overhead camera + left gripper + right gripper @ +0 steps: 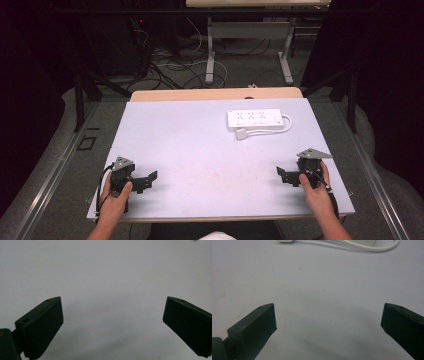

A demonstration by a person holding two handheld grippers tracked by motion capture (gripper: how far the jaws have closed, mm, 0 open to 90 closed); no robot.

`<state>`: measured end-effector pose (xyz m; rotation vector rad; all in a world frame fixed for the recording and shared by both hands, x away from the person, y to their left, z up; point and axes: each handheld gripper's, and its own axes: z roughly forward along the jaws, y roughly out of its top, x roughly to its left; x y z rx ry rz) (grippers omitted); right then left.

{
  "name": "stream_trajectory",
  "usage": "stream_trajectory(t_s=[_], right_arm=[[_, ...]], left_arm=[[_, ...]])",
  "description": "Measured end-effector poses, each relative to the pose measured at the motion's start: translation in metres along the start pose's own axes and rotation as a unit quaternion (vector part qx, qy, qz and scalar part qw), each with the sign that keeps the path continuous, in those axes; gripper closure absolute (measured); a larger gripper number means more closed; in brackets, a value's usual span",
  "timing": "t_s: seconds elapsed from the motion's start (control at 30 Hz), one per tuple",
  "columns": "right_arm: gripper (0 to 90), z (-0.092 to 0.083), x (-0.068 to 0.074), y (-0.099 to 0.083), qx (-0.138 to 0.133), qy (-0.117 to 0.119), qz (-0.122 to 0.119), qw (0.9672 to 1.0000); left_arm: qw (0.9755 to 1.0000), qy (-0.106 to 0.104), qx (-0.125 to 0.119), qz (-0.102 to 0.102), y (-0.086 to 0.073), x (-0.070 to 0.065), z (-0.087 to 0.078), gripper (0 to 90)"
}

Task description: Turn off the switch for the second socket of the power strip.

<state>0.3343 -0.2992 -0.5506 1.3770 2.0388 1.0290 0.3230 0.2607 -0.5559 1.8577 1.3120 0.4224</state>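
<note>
Both the left gripper and right gripper rest spread and empty near the tabletop's front corners, so a careless reach could snag the power strip's looped cable and drag it off the far edge.

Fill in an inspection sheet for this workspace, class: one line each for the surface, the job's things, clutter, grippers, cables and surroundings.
Surface: pale grey table top, faint marks near the middle.
Job's things: white power strip lying flat at the far right, three socket groups facing up; its plug rests on the table beside it.
Clutter: nothing seen.
Grippers: left claw and right claw both open, held low at the near corners, nothing between the jaws.
Cables: the strip's white cord loops beside it; a black cable trails from the left claw.
Surroundings: dark curtains, floor cables, another table's legs behind.
</note>
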Motion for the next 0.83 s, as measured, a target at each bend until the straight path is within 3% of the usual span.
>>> stream_trajectory(t_s=[0.33, 0.83], right_arm=[[0.0, -0.001, -0.005, -0.005, 0.002, -0.01, -0.001, 0.9999], [0.0, -0.003, -0.014, -0.012, 0.01, -0.012, 0.023, 0.9996]], left_arm=[[1.0, 0.001, -0.001, 0.001, 0.0, 0.0, -0.001, 2.9], [1.0, 0.001, -0.003, 0.004, 0.001, -0.001, 0.002, 3.0]])
